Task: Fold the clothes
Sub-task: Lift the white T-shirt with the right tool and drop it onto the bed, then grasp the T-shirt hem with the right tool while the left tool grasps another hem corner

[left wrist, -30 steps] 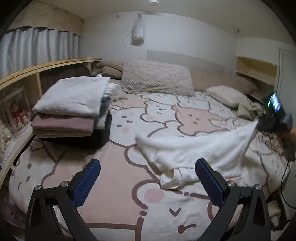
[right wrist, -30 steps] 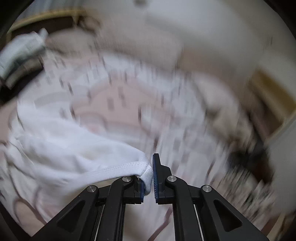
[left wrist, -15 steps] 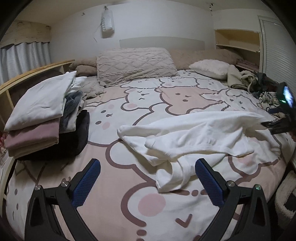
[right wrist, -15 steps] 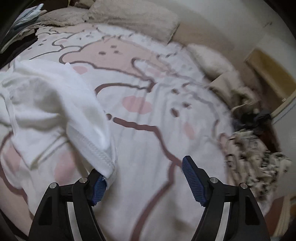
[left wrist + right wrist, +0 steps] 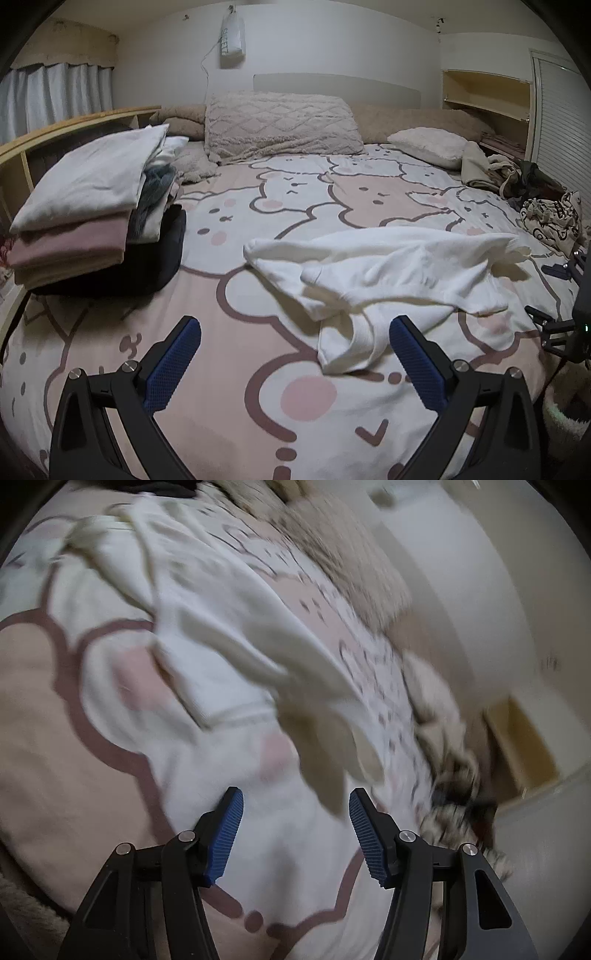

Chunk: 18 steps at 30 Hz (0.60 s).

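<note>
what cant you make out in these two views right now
- White garment: crumpled on the bed in the left wrist view, so its type and sleeves are unclear.
- Right wrist view: motion blur smears the garment's edges and the clutter at right.
- Folded stack: lower layers hidden by those on top.
- Right gripper: cut off by the left view's edge.

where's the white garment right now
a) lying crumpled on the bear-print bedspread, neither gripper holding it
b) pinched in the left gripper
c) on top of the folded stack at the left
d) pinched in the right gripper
a: the white garment lies rumpled on the bear-print bedspread, and both the left gripper and the right gripper have their jaws spread with nothing between them.
</note>
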Each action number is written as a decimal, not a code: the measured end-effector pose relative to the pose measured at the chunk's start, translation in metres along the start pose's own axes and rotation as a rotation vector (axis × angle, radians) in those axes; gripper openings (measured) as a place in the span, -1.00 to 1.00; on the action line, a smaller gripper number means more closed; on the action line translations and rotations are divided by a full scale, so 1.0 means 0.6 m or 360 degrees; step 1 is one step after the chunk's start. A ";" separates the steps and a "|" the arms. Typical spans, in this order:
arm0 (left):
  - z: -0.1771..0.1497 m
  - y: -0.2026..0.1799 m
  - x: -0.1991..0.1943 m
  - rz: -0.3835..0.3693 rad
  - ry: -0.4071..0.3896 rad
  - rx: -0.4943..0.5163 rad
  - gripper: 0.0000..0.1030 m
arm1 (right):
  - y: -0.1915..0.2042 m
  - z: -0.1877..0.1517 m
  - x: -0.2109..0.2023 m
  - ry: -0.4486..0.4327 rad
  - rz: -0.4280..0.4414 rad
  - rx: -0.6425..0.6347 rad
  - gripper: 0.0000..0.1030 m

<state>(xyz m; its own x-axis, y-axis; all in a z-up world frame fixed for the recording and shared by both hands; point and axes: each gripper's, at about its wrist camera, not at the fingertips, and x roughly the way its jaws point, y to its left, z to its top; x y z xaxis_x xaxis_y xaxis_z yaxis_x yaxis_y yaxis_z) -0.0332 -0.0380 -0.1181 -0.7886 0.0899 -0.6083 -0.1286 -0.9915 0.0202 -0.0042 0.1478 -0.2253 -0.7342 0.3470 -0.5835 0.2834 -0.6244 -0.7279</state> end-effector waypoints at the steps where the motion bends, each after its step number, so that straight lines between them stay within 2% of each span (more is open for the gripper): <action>1: -0.001 0.002 0.000 -0.0003 0.0001 -0.0018 0.99 | 0.011 0.010 -0.001 -0.0024 -0.0029 -0.0054 0.15; 2: -0.001 0.003 0.000 -0.0006 0.0001 -0.0039 0.99 | 0.022 0.019 0.000 -0.0045 -0.0044 -0.0091 0.10; 3: -0.001 0.004 -0.001 -0.0008 -0.0001 -0.0057 0.99 | 0.032 0.028 0.003 -0.0063 -0.0040 -0.0115 -0.10; 4: -0.001 0.004 -0.003 -0.0010 -0.0007 -0.0062 0.99 | 0.041 0.039 0.006 -0.0078 -0.0029 -0.0136 -0.18; 8: -0.001 0.000 -0.014 0.0013 -0.0037 -0.0001 0.99 | 0.080 0.055 0.020 -0.0128 -0.0046 -0.0307 -0.31; 13: -0.001 0.001 -0.013 0.0075 -0.0038 0.0124 0.99 | 0.094 0.054 0.015 -0.0195 -0.0047 -0.0481 -0.31; 16: 0.001 0.007 -0.011 0.0092 -0.0045 0.0138 0.99 | 0.092 0.055 0.008 -0.0207 0.0003 -0.0489 -0.31; 18: 0.002 0.009 -0.007 0.0099 -0.0047 0.0138 0.99 | 0.100 0.057 0.013 -0.0219 -0.0015 -0.0518 -0.31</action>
<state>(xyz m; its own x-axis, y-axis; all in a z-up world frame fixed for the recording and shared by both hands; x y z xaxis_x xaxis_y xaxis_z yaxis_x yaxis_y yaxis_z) -0.0314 -0.0435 -0.1146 -0.8138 0.0325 -0.5803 -0.1294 -0.9835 0.1265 -0.0140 0.0892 -0.2613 -0.8078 0.2404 -0.5382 0.4415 -0.3582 -0.8226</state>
